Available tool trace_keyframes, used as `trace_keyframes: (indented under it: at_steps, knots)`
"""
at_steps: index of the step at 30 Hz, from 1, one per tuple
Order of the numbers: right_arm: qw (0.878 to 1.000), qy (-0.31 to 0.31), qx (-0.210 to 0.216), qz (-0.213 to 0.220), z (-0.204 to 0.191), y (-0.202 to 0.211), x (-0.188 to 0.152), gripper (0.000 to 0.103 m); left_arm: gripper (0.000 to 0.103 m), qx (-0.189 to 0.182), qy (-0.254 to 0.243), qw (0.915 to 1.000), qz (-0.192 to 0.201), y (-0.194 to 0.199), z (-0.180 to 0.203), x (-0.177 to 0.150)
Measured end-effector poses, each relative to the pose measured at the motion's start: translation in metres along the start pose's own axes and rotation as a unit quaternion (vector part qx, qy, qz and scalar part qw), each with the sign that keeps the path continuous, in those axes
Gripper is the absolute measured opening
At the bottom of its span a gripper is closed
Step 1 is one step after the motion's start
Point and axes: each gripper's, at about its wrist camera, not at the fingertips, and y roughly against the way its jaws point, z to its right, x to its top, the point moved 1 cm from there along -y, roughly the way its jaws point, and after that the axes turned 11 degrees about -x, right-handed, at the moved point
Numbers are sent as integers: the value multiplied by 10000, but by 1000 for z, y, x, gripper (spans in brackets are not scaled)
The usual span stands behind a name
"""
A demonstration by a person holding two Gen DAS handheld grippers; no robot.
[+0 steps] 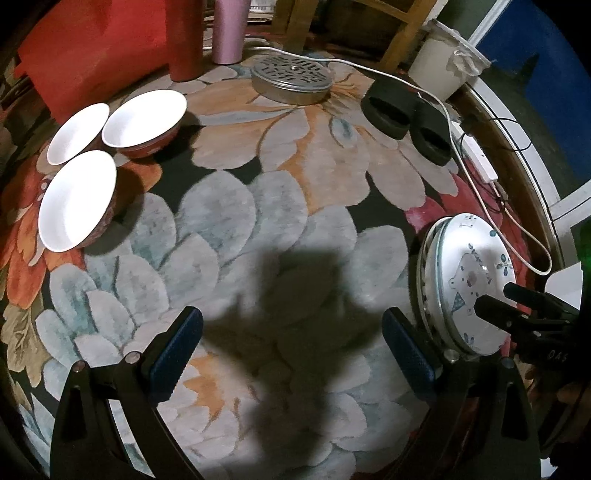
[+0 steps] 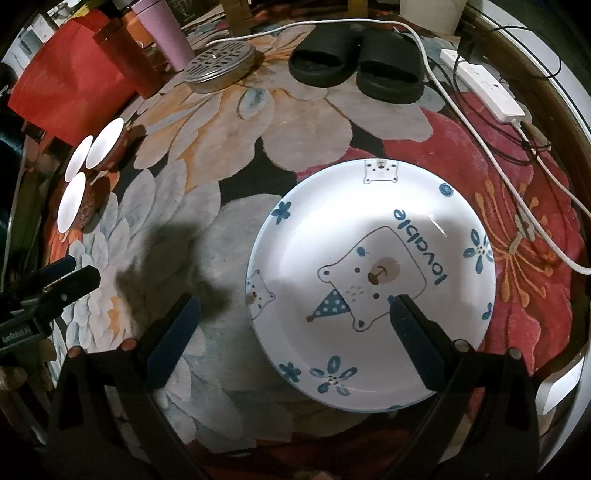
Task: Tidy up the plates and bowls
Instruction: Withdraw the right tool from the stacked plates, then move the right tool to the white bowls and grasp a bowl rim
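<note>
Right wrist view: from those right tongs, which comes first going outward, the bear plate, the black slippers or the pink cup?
1. Bear plate: right beneath the right tongs, one finger over its rim.
2. Black slippers: beyond the plate, towards the far edge of the rug.
3. Pink cup: farthest, at the upper left beside the red cup.

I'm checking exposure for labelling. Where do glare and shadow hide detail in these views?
Left wrist view: the three bowls are blown out white inside, and a dark shadow covers the rug between the fingers. Right wrist view: the plate stays readable with slight sheen, and the bowls glare again.
</note>
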Motion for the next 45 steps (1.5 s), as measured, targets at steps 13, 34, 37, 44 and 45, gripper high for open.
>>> trace_keyframes:
  at_steps: [13,34,37,44,45]
  knots:
    - [9999,149,27,-14,-17,-3,-1,103,98,136,209,9997,51,9,-27,-6]
    - [9993,377,44,-30,-46,-8,-4,103,98,283,551,9980,151,21,-68,-16]
    - [9991,412,48,-26,-50,-9,-4,103,98,301,592,9977,163,23,-73,-17]
    - [9987,500,54,-30,-61,-13,-3,103,98,332,718,9967,188,25,-88,-22]
    - [9987,510,58,-31,-62,-13,-3,103,98,336,748,9964,194,25,-91,-23]
